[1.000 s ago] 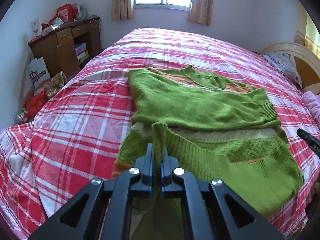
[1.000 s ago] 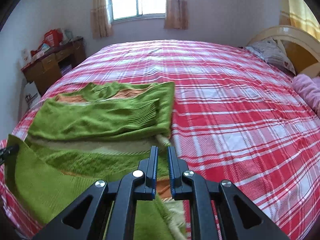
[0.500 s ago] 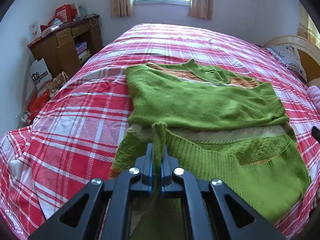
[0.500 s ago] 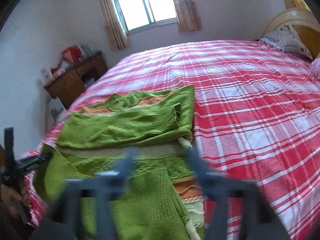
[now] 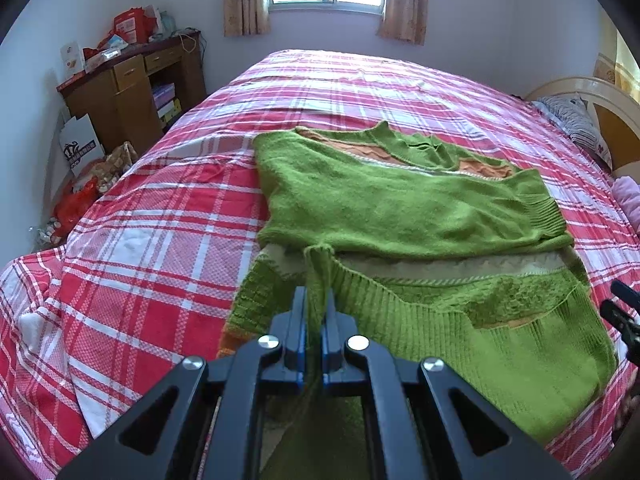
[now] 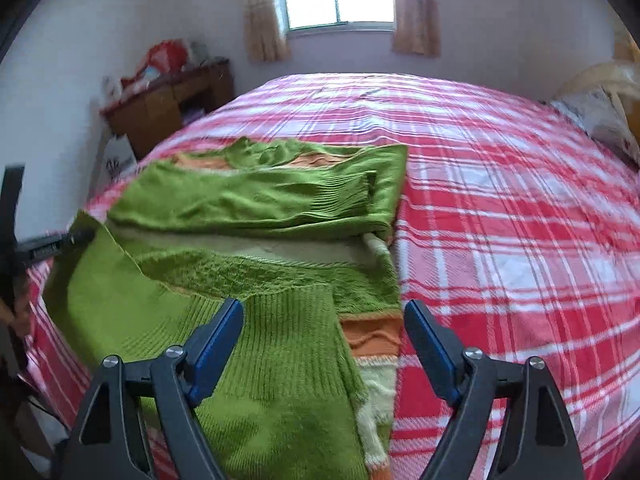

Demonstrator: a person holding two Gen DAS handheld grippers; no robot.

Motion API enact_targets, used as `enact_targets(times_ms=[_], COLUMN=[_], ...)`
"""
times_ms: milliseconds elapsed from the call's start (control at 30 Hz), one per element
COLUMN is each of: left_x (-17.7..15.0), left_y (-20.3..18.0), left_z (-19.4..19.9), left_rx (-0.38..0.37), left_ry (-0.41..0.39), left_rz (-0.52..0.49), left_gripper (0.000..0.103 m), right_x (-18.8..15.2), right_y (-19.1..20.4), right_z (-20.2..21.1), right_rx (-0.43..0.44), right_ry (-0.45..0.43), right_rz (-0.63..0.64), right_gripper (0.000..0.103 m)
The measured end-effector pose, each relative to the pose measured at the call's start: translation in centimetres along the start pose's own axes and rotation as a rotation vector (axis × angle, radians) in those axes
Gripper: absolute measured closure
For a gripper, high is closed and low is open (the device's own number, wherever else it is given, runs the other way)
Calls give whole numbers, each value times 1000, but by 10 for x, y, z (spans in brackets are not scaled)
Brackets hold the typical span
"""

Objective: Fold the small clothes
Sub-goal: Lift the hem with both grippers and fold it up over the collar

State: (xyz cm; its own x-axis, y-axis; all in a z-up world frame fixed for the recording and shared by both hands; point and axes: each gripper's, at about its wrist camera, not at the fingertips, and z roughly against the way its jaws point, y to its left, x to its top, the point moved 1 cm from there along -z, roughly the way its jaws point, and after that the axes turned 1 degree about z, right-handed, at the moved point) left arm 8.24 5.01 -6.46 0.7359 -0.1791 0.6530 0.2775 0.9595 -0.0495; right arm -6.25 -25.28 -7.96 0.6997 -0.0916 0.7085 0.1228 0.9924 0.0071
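In the left wrist view, the left gripper (image 5: pixel 316 312) is clamped on a pinched-up bit of the green sweater (image 5: pixel 400 208) at its ribbed hem, just as it was a second ago; the grip has not shifted. The sweater lies on the red checked bedspread (image 5: pixel 160 240), its sleeves folded across the body and the near part lifted toward the camera. The tip of the right gripper (image 5: pixel 618 312) shows at the right edge.

In the right wrist view, the right gripper (image 6: pixel 324 332) now stands wide open above the hem, whereas a second ago its fingers were nearly together at the sweater's edge. It has probably let go its corner, so that side of the fold needs a fresh grasp or is finished. The sweater (image 6: pixel 256 200) is knitted, green with orange and cream bands, soft and a little rumpled.
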Motion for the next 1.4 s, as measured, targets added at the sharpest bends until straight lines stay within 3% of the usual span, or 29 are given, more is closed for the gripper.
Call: enact_targets(times_ms=[67,100,167,233,267,300,333,567,767,1400], left_x=[-1,-2,-3,-4,-5,-6,-7,4,26,81], left_y=[0,0,0,2,3,3,4,9,15,16], left_z=[0,0,0,-1,-1,-1,0,17,20,-25], left_rx=[-2,-7,-14,-14,-21,-25,-27,-45,-36,-9], left_ry=[-2,-4,-4,-1,-3,-7,-14,-84,-119,-139], left_rz=[0,1,1,0,2,2,3,48,80,115], left_gripper=[98,98,98,98,98,98,98,98,98,98], right_x=[2,2,-2,-5,-5,-4,-5,13,43,106], right_y=[8,11,14,14,14,14,15,10,3,-7], right_z=[-14,-25,-42,-47,-46,-43,-39,13,28,-18], right_rx=[2,-9,-9,-19,-19,-7,0,-45,-109,-186], right_ry=[38,79,133,130,135,131,125,-52,-160,-185], right_rz=[36,51,61,57,53,44,38,-26,-81,-78], right_gripper=[51,56,59,59,64,72,94,94,94,94])
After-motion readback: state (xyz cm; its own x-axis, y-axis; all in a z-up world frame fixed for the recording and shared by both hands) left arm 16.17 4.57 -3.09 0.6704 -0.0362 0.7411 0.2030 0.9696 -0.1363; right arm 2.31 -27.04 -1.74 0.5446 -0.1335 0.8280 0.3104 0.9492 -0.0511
